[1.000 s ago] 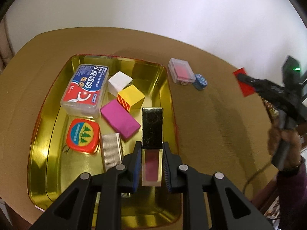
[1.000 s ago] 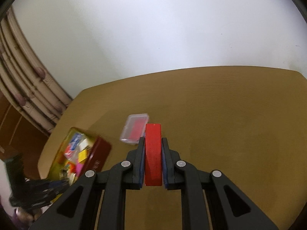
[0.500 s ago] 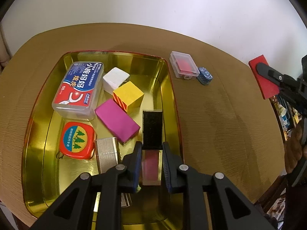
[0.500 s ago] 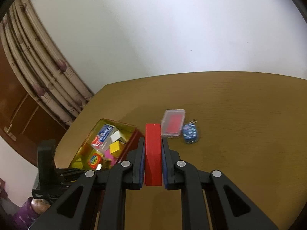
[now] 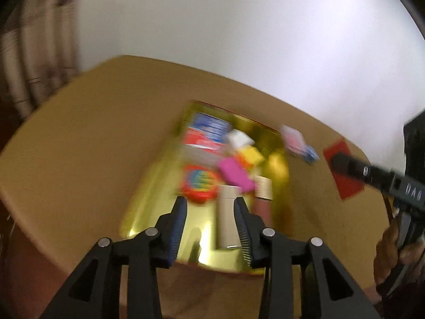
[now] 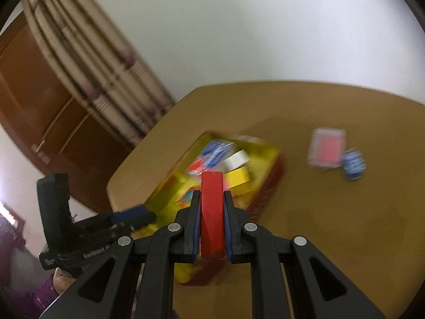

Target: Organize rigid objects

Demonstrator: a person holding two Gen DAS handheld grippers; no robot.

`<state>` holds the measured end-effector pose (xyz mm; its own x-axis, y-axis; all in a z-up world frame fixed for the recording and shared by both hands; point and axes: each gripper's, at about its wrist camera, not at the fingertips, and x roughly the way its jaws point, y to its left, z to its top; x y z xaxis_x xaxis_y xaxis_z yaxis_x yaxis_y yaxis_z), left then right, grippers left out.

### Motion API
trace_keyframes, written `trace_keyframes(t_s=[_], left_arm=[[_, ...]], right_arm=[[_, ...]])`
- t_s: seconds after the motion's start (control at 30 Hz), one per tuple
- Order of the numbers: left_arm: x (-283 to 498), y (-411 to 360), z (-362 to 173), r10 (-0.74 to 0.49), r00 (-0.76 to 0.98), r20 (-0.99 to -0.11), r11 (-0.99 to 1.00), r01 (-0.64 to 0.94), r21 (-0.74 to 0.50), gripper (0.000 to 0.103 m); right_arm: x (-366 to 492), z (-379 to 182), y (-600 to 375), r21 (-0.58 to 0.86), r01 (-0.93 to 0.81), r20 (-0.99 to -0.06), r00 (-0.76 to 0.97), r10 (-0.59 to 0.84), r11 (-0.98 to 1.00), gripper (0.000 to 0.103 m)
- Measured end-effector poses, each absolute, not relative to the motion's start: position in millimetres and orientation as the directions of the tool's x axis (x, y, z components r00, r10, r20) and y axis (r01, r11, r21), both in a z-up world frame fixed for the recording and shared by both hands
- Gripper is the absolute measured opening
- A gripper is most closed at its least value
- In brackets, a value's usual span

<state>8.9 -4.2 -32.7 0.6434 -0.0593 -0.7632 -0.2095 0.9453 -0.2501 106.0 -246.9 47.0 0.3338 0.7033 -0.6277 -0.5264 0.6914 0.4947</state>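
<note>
My right gripper [image 6: 211, 207] fingers clamp a flat red block [image 6: 211, 210] above the gold metal tray [image 6: 170, 186] on the brown table [image 6: 332, 226]. My left gripper [image 5: 209, 223] fingers are spread, empty. Next, I judge: lower and release it inside.

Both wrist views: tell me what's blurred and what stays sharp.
Left wrist view: gold tray and its contents smear with motion blur; the left gripper stays crisp. Right wrist view: tray and the clear case blur; the red block in the right gripper is sharp.
</note>
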Motion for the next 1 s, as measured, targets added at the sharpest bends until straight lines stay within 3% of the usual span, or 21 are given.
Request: trace_keyframes(t_s=[0.27,0.77,0.87,0.9,0.93,1.0], left_arm=[[-25,46,-37,0.070,0.673,-0.737,0.887,-0.379,-0.262,0.039],[-24,40,-42,0.087,0.673,-0.734,0.919,-0.339,-0.203,0.039],[-24,42,-43,0.074,0.671,-0.738,0.917,-0.337,-0.214,0.040],[-24,43,-44,0.073,0.668,-0.741,0.915,-0.340,-0.216,0.040],[-24,43,-45,0.069,0.667,-0.742,0.915,-0.339,-0.220,0.040],[-23,44,-46,0.062,0.665,-0.744,0.914,-0.338,-0.226,0.040]], right_arm=[[95,18,-161,0.526,-0.584,-0.669,0.165,0.724,0.619,0.014],[109,-25,-92,0.433,-0.604,-0.772,0.136,0.621,0.669,0.014],[110,-23,-88,0.405,-0.606,-0.781,0.159,0.603,0.685,0.017],[110,-22,-86,0.401,-0.603,-0.783,0.165,0.600,0.689,0.021],[110,-22,-86,0.406,-0.599,-0.781,0.164,0.603,0.690,0.034],[111,-19,-88,0.416,-0.591,-0.770,0.175,0.613,0.691,0.039]])
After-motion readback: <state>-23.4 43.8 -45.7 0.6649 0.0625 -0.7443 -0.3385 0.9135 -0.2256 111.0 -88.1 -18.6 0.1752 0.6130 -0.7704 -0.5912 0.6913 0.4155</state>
